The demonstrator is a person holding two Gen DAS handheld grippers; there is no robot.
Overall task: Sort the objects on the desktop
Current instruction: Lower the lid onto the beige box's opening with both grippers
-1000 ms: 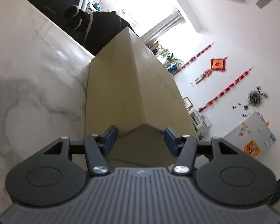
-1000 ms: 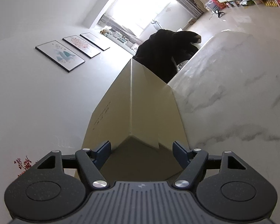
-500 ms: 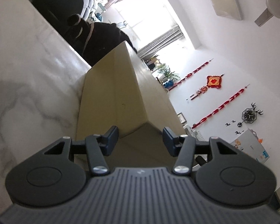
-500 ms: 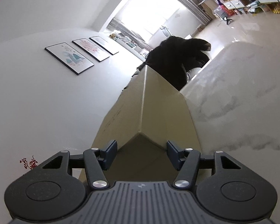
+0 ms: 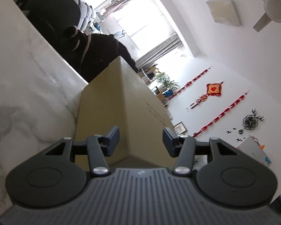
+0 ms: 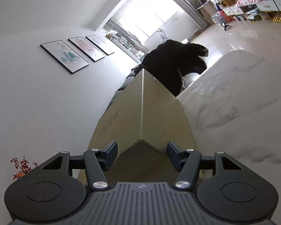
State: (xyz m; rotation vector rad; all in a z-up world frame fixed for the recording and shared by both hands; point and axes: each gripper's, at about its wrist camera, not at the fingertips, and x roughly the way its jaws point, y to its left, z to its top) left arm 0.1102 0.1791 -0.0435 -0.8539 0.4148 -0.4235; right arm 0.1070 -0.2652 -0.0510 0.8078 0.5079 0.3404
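Straddling box point(image 5: 110, 112) corners, open claws

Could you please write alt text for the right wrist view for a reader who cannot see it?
An open right gripper straddles the near corner of a tan cardboard box, its fingers on either side without visibly touching it. The box rests on a white marble table; a dark-clothed person and a bright window lie beyond.
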